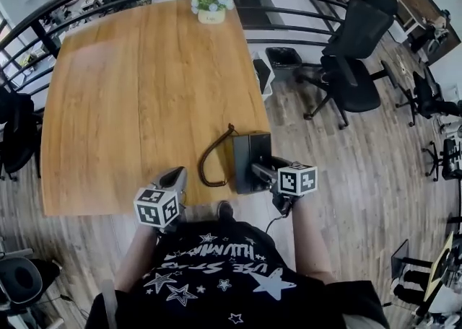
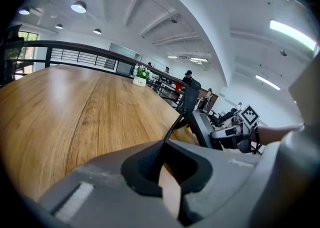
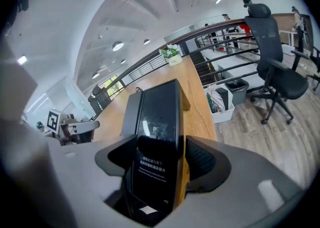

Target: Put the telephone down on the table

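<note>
Left gripper (image 1: 172,180) hovers at the table's (image 1: 130,89) near edge, jaws together, empty. Right gripper (image 1: 261,171) straddles the phone (image 1: 249,158) on the table's near right corner, jaws wide, not pressing. Phone looks rigid, fairly heavy, glossy-faced; better gripped by its sides, minding the cord (image 1: 204,161).

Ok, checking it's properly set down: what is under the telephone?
The wooden table, at its near right corner. The telephone covers the patch beneath it, so whether it sits flat cannot be seen.
</note>
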Action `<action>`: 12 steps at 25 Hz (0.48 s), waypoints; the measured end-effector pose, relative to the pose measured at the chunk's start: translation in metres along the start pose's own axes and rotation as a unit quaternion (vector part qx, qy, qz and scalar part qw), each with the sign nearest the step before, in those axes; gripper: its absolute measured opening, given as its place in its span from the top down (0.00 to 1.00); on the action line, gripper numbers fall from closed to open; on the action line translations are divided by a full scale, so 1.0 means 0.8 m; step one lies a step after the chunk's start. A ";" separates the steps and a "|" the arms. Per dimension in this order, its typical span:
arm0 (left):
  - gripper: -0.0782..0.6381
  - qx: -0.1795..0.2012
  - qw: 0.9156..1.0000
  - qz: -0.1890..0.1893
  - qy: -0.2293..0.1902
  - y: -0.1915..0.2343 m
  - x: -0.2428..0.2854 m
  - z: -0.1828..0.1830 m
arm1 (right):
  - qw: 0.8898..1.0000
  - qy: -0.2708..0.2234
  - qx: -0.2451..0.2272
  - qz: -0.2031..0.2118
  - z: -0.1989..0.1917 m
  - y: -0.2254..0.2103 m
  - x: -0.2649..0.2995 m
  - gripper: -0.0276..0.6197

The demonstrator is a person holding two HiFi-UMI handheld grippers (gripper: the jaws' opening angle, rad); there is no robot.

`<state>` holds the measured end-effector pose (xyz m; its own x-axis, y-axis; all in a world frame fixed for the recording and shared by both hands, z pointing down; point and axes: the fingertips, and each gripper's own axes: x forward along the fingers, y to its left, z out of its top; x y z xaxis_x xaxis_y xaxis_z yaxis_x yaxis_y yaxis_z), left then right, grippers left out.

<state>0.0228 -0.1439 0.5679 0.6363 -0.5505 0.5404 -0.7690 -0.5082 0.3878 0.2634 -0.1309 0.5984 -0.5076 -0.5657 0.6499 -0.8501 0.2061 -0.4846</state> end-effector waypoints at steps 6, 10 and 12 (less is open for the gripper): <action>0.89 0.008 1.000 -0.025 0.002 0.014 -0.017 0.000 | 0.991 -0.088 0.029 -0.092 0.022 -0.005 -0.027 0.55; 0.89 0.011 0.999 -0.040 -0.004 0.024 -0.033 0.005 | 0.980 -0.143 0.034 -0.130 0.040 0.014 -0.048 0.58; 0.89 0.010 0.999 -0.046 -0.007 0.032 -0.042 0.007 | 0.976 -0.161 0.024 -0.148 0.047 0.028 -0.051 0.60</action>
<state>-0.0175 -0.1421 0.5557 0.7044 -0.5099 0.4938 -0.7066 -0.5699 0.4195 0.2701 -0.1330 0.5390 -0.1647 -0.8181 0.5510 -0.9413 -0.0366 -0.3357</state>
